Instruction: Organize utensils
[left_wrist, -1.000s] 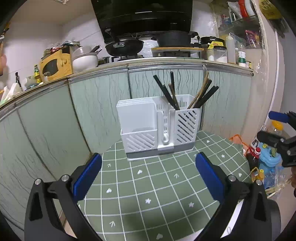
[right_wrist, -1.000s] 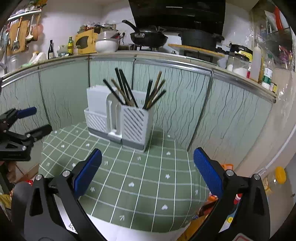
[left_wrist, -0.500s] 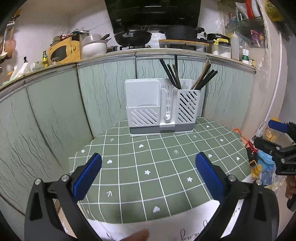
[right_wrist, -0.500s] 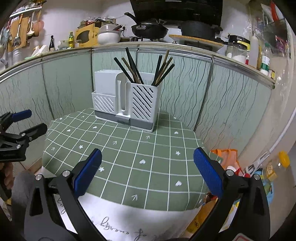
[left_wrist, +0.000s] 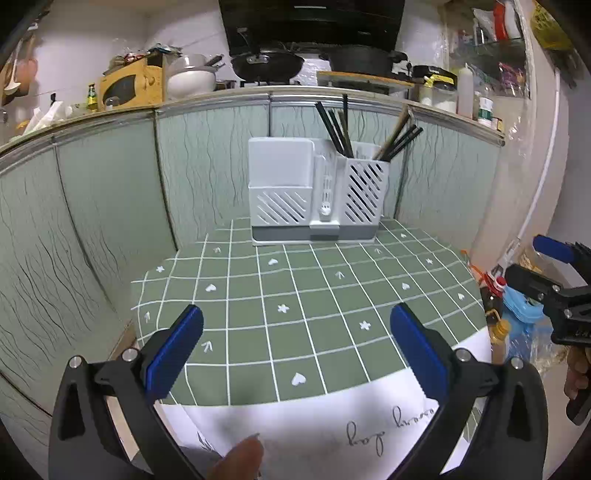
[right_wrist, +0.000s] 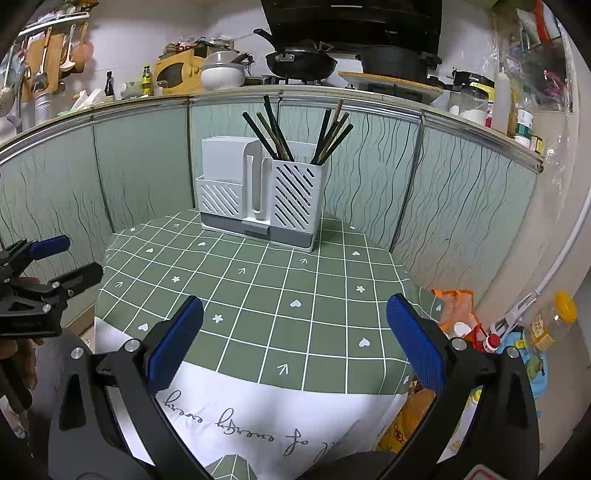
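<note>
A white slotted utensil holder (left_wrist: 317, 192) (right_wrist: 262, 195) stands at the far edge of a small table with a green checked cloth (left_wrist: 295, 302) (right_wrist: 266, 295). Several dark chopsticks (left_wrist: 340, 125) (right_wrist: 273, 133) stick up from its right compartment in two bunches. My left gripper (left_wrist: 295, 350) hangs open over the table's near edge, with nothing between its blue pads. My right gripper (right_wrist: 295, 339) is also open and empty, near the table's front. Each gripper shows at the side of the other's view.
Pale green cabinet panels (left_wrist: 110, 206) wrap behind the table under a counter with pans (right_wrist: 299, 62), a bowl and jars. Bottles and bags (right_wrist: 517, 332) crowd the floor to the right. A fingertip (left_wrist: 240, 458) shows at the left view's bottom edge.
Both grippers have drawn back from the holder, which now looks smaller and farther. More of the cloth's white front edge shows. Both stayed open.
</note>
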